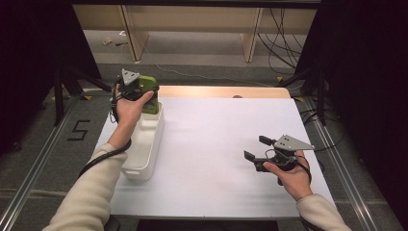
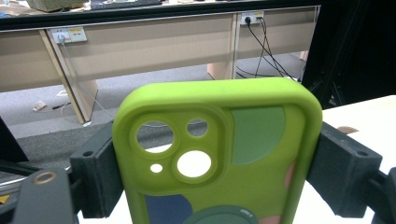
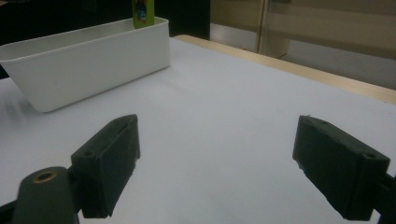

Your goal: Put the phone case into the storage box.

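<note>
Lime-green soft phone case with a raised camera cut-out block point(image 2: 219, 154) stands upright between the jaws of your left gripper point(image 1: 139, 91), one black pad pressed on each long edge, so it is firmly grasped; patches of darker green, navy and pink show on its inner face in the left gripper view. In the high view the case point(image 1: 150, 96) hangs over the far end of the long white rectangular plastic bin point(image 1: 144, 144), its lower part dipping inside the rim; whether it touches the bin floor you cannot tell. The bin lies lengthwise along the left side of the white-topped table point(image 1: 216, 139). Your right gripper point(image 1: 262, 151) hovers well apart, low over the right part of the table, jaws spread wide and nothing between them; its own view looks across bare tabletop to the bin point(image 3: 88, 60) with the green case point(image 3: 142, 13) poking up at its far corner. Beyond the far table edge: pale wooden panels, grey floor, loose black cables
</note>
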`<act>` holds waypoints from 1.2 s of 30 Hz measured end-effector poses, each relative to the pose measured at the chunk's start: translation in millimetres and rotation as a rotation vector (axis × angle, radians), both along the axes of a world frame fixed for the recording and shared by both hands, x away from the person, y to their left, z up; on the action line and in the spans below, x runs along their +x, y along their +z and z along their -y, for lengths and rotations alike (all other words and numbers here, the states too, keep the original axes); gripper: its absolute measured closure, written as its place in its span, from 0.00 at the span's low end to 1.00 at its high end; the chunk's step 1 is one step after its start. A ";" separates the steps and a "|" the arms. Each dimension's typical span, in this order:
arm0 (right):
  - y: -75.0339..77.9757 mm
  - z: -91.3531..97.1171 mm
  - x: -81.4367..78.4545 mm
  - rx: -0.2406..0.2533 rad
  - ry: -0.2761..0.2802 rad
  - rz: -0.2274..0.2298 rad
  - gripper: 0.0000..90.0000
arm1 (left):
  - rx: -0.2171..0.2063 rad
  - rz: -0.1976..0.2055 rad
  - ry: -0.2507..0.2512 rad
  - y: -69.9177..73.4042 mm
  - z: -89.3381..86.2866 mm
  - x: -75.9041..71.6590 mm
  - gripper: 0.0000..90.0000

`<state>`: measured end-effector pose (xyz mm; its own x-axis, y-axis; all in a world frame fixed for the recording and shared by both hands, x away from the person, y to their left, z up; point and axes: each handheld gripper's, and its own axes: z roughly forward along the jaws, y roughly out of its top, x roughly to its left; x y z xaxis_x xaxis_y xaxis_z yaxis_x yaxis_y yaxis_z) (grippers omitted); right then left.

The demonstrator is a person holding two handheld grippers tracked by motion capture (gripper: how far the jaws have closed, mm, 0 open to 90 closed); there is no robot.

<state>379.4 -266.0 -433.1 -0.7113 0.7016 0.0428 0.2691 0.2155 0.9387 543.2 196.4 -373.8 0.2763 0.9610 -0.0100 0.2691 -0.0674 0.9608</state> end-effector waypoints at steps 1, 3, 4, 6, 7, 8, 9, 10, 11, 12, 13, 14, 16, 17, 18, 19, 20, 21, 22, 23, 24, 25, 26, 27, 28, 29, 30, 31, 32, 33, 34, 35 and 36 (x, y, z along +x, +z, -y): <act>-0.1 0.0 0.1 0.000 0.001 0.000 0.18 | 0.001 -0.002 -0.001 -0.4 -0.1 0.2 0.17; -0.2 0.0 0.1 0.000 0.000 0.000 0.18 | 0.003 -0.004 -0.003 -1.2 -0.2 0.6 0.17; -0.3 0.0 0.1 0.000 0.001 0.000 0.18 | 0.003 -0.006 -0.002 -1.7 -0.1 0.8 0.17; -0.2 -0.1 0.1 0.001 0.002 -0.001 0.18 | 0.006 -0.008 -0.003 -2.5 -0.3 1.2 0.17; -0.3 -0.1 0.1 0.001 0.002 -0.001 0.18 | 0.006 -0.009 -0.003 -2.9 -0.3 1.3 0.17; -0.3 -0.1 0.1 0.000 0.002 0.000 0.18 | 0.005 -0.010 -0.004 -3.3 -0.3 1.5 0.17; -0.3 -0.2 0.0 0.001 0.002 -0.001 0.18 | 0.005 -0.012 -0.003 -3.7 -0.2 1.6 0.17; -0.3 -0.2 0.0 0.001 0.002 -0.001 0.18 | 0.007 -0.012 -0.002 -3.9 -0.2 1.7 0.17; -0.2 -0.2 0.0 0.001 0.002 -0.001 0.18 | 0.009 -0.012 -0.001 -4.3 -0.4 1.9 0.17; -0.3 -0.2 0.1 0.001 0.002 0.000 0.18 | 0.010 -0.012 0.000 -4.6 -0.5 2.2 0.17; -0.3 -0.2 0.1 0.000 0.002 0.000 0.18 | 0.010 -0.014 0.000 -5.0 -0.7 2.3 0.17; -0.4 -0.2 0.2 0.000 0.003 -0.001 0.18 | 0.011 -0.013 0.001 -5.6 -0.8 2.6 0.17; -0.6 -0.1 0.1 -0.001 0.002 -0.003 0.18 | 0.013 -0.015 0.002 -6.6 -1.4 3.1 0.17; -0.5 0.0 0.2 -0.001 0.001 -0.002 0.18 | 0.013 -0.016 0.003 -7.1 -1.6 3.3 0.17; -0.5 0.0 0.2 0.000 0.002 -0.002 0.18 | 0.013 -0.018 0.006 -7.6 -1.7 3.4 0.17; -0.5 0.0 0.2 0.000 0.002 -0.002 0.18 | 0.013 -0.020 0.007 -8.0 -1.8 3.5 0.17; -0.5 -0.1 0.1 -0.001 0.002 -0.003 0.18 | 0.014 -0.021 0.006 -8.3 -2.0 3.6 0.17; -0.6 -0.1 0.1 -0.001 0.003 -0.002 0.18 | 0.014 -0.021 0.006 -8.6 -2.1 3.7 0.17; -0.5 -0.2 0.1 -0.001 0.003 -0.002 0.18 | 0.016 -0.023 0.006 -8.7 -2.3 3.7 0.17; -0.4 -0.3 0.0 -0.001 0.003 -0.003 0.18 | 0.014 -0.024 0.007 -9.0 -2.3 3.7 0.17; -0.4 -0.3 0.0 0.000 0.003 -0.002 0.18 | 0.013 -0.025 0.007 -9.2 -2.4 3.8 0.17; -0.4 -0.1 0.1 -0.001 0.003 -0.002 0.18 | 0.014 -0.025 0.007 -9.3 -2.6 3.9 0.17; -0.5 -0.1 0.2 -0.001 0.002 -0.003 0.18 | 0.016 -0.025 0.007 -9.6 -2.6 4.1 0.17; -0.6 -0.1 0.2 -0.001 0.002 -0.004 0.18 | 0.016 -0.027 0.007 -9.8 -2.6 4.2 0.17; -0.7 -0.2 0.2 0.000 0.003 -0.004 0.18 | 0.017 -0.026 0.006 -10.3 -2.5 4.3 0.17; -0.7 -0.2 0.2 -0.001 0.003 -0.004 0.18 | 0.017 -0.026 0.007 -10.6 -2.3 4.5 0.17; -0.5 -0.3 0.1 -0.001 0.004 -0.004 0.18 | 0.017 -0.027 0.006 -11.0 -2.1 4.6 0.17; -0.5 -0.3 0.0 -0.001 0.004 -0.004 0.18 | 0.016 -0.029 0.006 -11.3 -2.0 4.7 0.17; -0.6 -0.4 0.1 -0.001 0.004 -0.004 0.18 | 0.017 -0.030 0.006 -11.7 -1.8 4.8 0.17; -0.7 -0.3 0.2 -0.001 0.004 -0.004 0.18 | 0.017 -0.031 0.006 -12.1 -1.6 5.0 0.17; -0.8 -0.3 0.2 -0.001 0.004 -0.004 0.18 | 0.017 -0.032 0.005 -12.4 -1.6 5.2 0.17; -0.8 -0.3 0.2 -0.001 0.004 -0.005 0.18 | 0.018 -0.032 0.005 -12.8 -1.6 5.4 0.17; -0.7 -0.3 0.2 -0.001 0.004 -0.005 0.18 | 0.019 -0.033 0.005 -13.2 -1.5 5.6 0.17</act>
